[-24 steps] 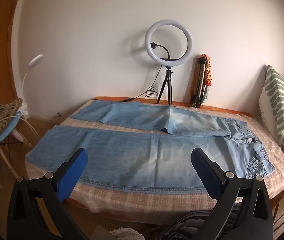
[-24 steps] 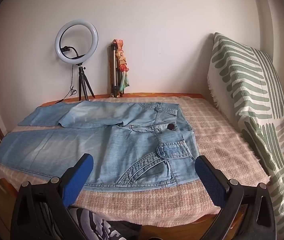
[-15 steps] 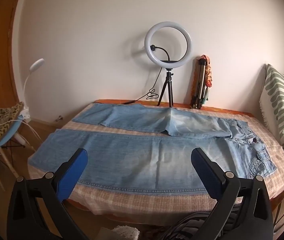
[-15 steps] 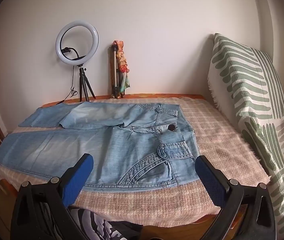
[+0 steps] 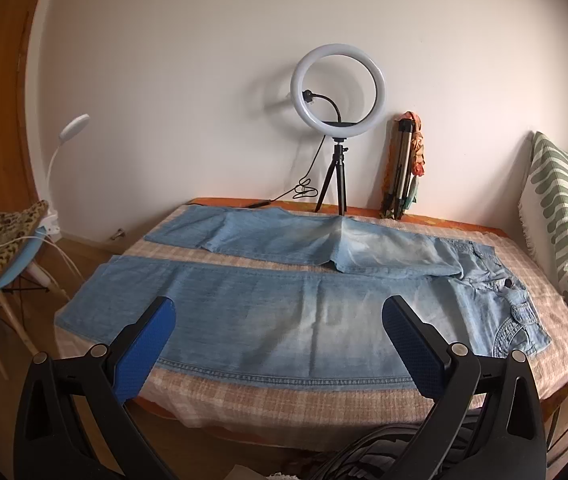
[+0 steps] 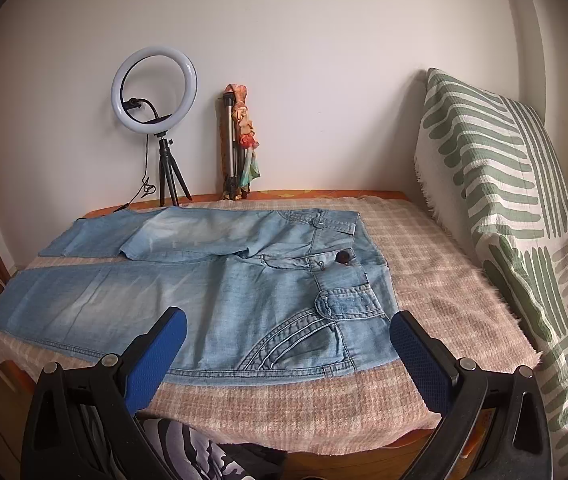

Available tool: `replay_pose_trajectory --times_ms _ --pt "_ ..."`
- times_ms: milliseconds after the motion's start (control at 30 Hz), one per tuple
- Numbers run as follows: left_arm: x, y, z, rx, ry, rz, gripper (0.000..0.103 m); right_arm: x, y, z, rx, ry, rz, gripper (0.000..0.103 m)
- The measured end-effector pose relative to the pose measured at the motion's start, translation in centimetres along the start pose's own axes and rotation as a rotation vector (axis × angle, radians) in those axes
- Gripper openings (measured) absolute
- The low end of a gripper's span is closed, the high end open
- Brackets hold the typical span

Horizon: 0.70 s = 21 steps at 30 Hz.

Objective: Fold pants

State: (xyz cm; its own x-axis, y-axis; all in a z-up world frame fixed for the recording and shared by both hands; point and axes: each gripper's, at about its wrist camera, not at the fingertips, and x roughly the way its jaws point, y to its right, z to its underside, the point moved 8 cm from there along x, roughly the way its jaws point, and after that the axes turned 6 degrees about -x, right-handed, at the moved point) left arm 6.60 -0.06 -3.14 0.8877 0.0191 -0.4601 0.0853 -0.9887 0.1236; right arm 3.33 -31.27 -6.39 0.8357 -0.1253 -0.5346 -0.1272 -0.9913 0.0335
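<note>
Jeans (image 5: 268, 320) in pale blue denim lie spread flat on a pink checked blanket (image 5: 284, 404) that covers a bed. Their long axis runs from side to side across both views, with the waistband (image 6: 367, 276) at the right and the leg hems at the left. One leg lies along the near edge of the bed; the other lies beyond it, parallel, with a strip of blanket showing between them.

Both hand-held grippers hover in front of the near edge, tilted down toward the cloth, touching nothing. The left gripper (image 5: 280, 340) has its blue-padded jaws spread wide and empty, facing the middle of the near leg. The right gripper (image 6: 287, 344) is equally wide and empty, facing the hip pocket (image 6: 303, 344) and the waist end.

So the right hand is nearer the waistband and the left hand is nearer the leg hems, which sit further left than the left gripper points. A likely first fold brings one leg over the other, and for that each gripper has the near side seam directly ahead of it.

Behind the bed, against the wall, stand a ring light (image 5: 337, 90) on a small tripod and a folded tripod (image 5: 399, 168). A green striped pillow (image 6: 495, 200) leans at the right.
</note>
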Motion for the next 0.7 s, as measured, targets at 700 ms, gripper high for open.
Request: replay_pose_trajectory --times_ms 700 --pt "-0.27 -0.09 -0.28 0.000 0.013 0.002 0.103 -0.07 -0.42 0.04 -0.001 0.003 -0.010 0.103"
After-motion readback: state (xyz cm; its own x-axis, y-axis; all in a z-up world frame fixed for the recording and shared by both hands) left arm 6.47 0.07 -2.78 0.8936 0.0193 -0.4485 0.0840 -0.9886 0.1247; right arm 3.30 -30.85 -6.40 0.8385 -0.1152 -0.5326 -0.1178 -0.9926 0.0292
